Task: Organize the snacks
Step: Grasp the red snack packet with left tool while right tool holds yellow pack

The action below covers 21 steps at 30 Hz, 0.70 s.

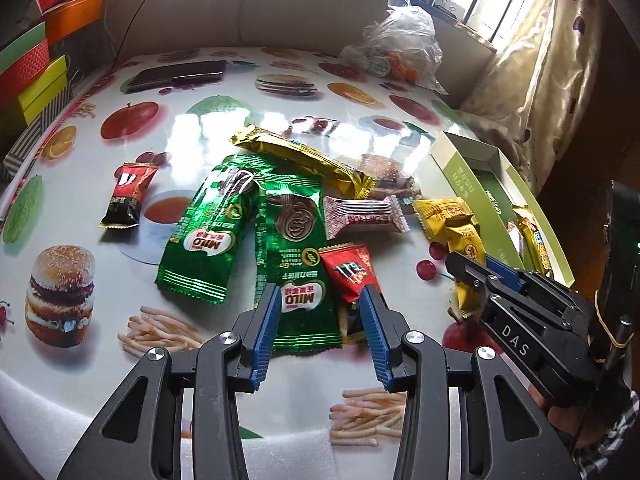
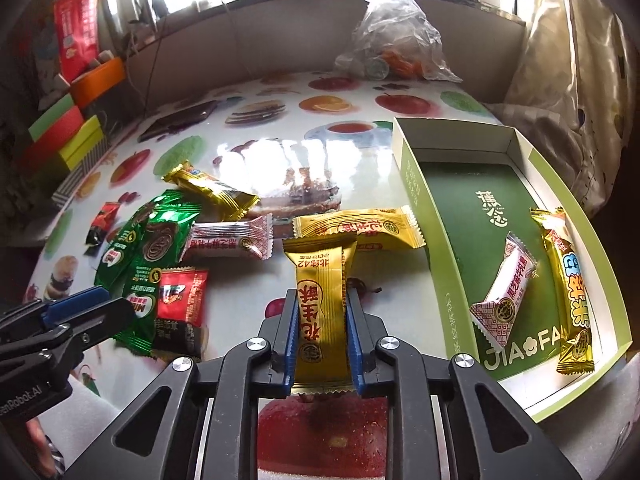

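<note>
Your right gripper (image 2: 322, 312) pinched the yellow peanut-crisp packet (image 2: 320, 300), its lower end hidden between the pads. Your left gripper (image 1: 320, 304) hung spread over a green Milo packet (image 1: 298, 256). Beyond, the green box (image 2: 452, 272) was cut off at the frame edge.

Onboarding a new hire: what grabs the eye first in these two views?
The right gripper shut on a gold candy packet, front and centre. Left of it, two shiny green Milo packets lie in the snack pile on the fruit-print tablecloth; a green box sits right, two snacks inside.
</note>
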### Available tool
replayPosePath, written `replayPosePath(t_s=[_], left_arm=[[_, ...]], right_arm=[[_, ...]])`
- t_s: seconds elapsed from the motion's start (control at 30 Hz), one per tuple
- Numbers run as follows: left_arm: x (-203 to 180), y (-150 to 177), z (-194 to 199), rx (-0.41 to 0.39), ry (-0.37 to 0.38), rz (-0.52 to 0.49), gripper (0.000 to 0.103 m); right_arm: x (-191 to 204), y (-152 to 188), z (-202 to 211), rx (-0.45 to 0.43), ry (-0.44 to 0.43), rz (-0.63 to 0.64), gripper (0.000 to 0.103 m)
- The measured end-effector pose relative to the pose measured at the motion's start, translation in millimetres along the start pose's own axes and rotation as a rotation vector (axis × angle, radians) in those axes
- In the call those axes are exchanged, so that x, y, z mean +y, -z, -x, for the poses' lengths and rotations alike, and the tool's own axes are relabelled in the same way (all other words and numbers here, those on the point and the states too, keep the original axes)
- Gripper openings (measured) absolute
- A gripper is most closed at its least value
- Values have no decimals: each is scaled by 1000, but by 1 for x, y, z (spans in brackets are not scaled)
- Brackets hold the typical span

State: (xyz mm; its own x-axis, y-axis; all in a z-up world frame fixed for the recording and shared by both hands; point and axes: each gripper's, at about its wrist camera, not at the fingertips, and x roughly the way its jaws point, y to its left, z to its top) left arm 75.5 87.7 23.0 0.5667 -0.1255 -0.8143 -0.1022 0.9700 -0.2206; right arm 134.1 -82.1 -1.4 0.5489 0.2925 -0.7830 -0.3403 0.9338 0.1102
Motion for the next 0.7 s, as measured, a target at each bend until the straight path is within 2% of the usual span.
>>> replayPosePath(t_s=[0.33, 0.47, 0.7], left_arm=[[-22, -4, -14, 34, -7, -36, 42], [-28, -4, -22, 57, -27, -43, 42], [-38, -7, -28, 46, -68, -80, 42]], right_arm=[[-11, 0, 22, -37, -42, -41, 20], [-14, 0, 27, -41, -45, -43, 20], [-21, 3, 31, -40, -50, -65, 20]])
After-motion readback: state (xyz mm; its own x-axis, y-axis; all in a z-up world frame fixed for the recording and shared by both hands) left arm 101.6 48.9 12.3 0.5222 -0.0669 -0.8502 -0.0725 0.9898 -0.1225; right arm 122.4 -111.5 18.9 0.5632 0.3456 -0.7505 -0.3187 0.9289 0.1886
